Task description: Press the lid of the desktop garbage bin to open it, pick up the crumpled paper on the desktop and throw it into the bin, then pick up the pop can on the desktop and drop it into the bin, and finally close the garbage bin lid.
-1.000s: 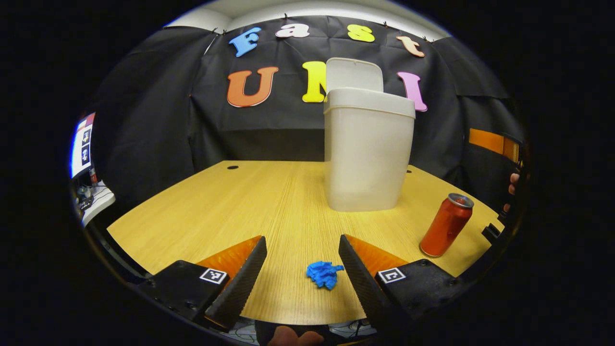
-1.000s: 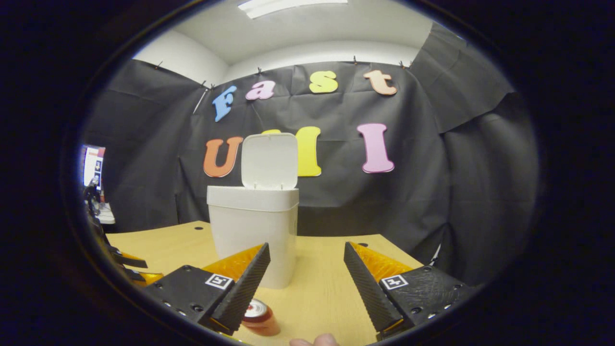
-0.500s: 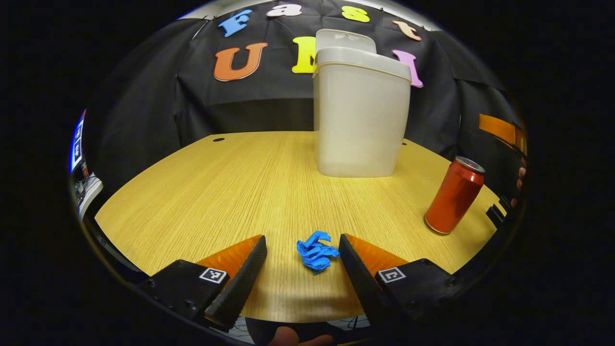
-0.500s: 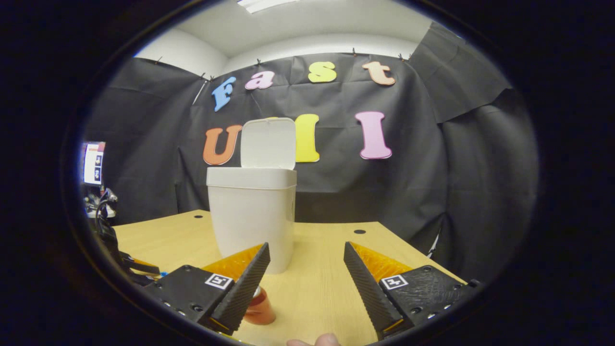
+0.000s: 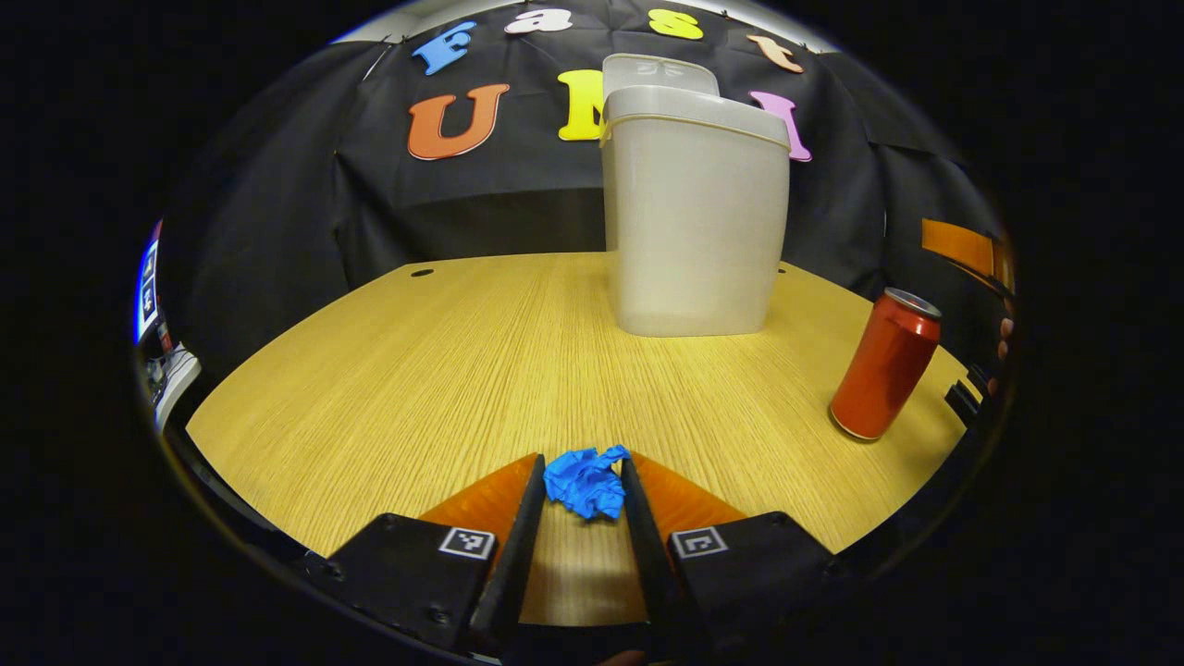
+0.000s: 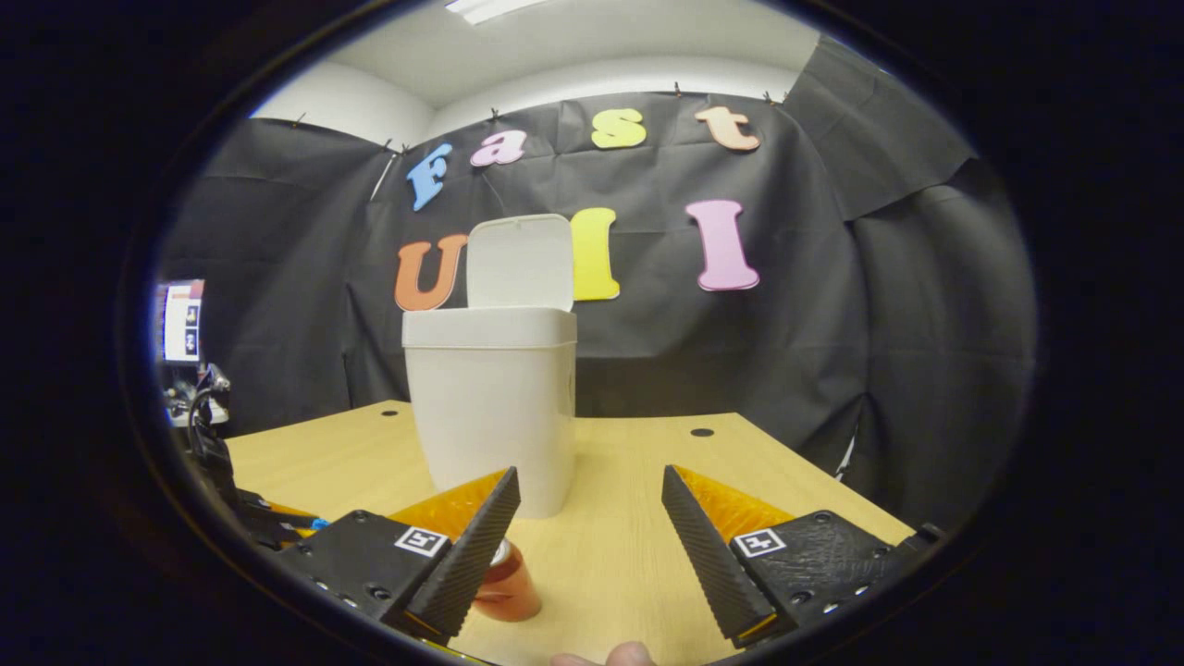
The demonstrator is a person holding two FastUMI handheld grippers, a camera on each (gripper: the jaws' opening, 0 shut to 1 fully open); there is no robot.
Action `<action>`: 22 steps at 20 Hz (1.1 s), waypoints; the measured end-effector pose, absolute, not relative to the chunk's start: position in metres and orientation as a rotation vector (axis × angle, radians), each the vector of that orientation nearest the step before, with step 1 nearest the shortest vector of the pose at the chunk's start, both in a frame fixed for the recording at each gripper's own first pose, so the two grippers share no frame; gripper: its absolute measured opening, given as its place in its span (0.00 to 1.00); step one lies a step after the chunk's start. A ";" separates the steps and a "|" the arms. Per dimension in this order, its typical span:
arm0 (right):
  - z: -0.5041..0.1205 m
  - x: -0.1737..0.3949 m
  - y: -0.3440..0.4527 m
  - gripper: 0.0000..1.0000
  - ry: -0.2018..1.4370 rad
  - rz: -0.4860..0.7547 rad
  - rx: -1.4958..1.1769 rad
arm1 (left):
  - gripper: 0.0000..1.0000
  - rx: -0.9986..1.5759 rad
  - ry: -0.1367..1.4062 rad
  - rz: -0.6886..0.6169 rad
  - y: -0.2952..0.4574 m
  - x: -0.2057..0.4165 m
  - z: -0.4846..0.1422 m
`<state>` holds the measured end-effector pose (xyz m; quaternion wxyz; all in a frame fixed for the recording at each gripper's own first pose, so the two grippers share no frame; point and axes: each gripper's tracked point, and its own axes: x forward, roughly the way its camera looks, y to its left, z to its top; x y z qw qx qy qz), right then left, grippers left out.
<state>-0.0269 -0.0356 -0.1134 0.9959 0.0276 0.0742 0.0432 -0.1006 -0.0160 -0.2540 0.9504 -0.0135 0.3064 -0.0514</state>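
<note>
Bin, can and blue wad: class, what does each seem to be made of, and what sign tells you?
Bin: probably plastic, matte off-white, smooth moulded walls.
Can: likely metal, glossy red with a silvery rim.
Blue wad: crumpled paper by its sharp creases, though thin plastic can't be excluded.

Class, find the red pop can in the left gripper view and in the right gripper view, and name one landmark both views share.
Left gripper view: the red pop can stands upright on the wooden desktop, far right, right of the white plastic garbage bin.
Right gripper view: the can sits bottom centre-left, partly hidden behind one finger.
Shared landmark: the bin, lid raised.
</note>
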 end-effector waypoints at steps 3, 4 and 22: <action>-0.108 -0.030 -0.035 0.96 0.138 0.084 0.050 | 0.35 -0.026 0.611 -0.119 -0.017 -0.098 -0.249; -0.105 -0.030 -0.034 0.96 0.131 0.083 0.050 | 0.34 -0.027 0.604 -0.120 -0.018 -0.097 -0.247; -0.157 -0.058 0.026 0.96 0.229 0.140 0.035 | 0.31 -0.102 0.234 -0.078 -0.019 -0.037 -0.099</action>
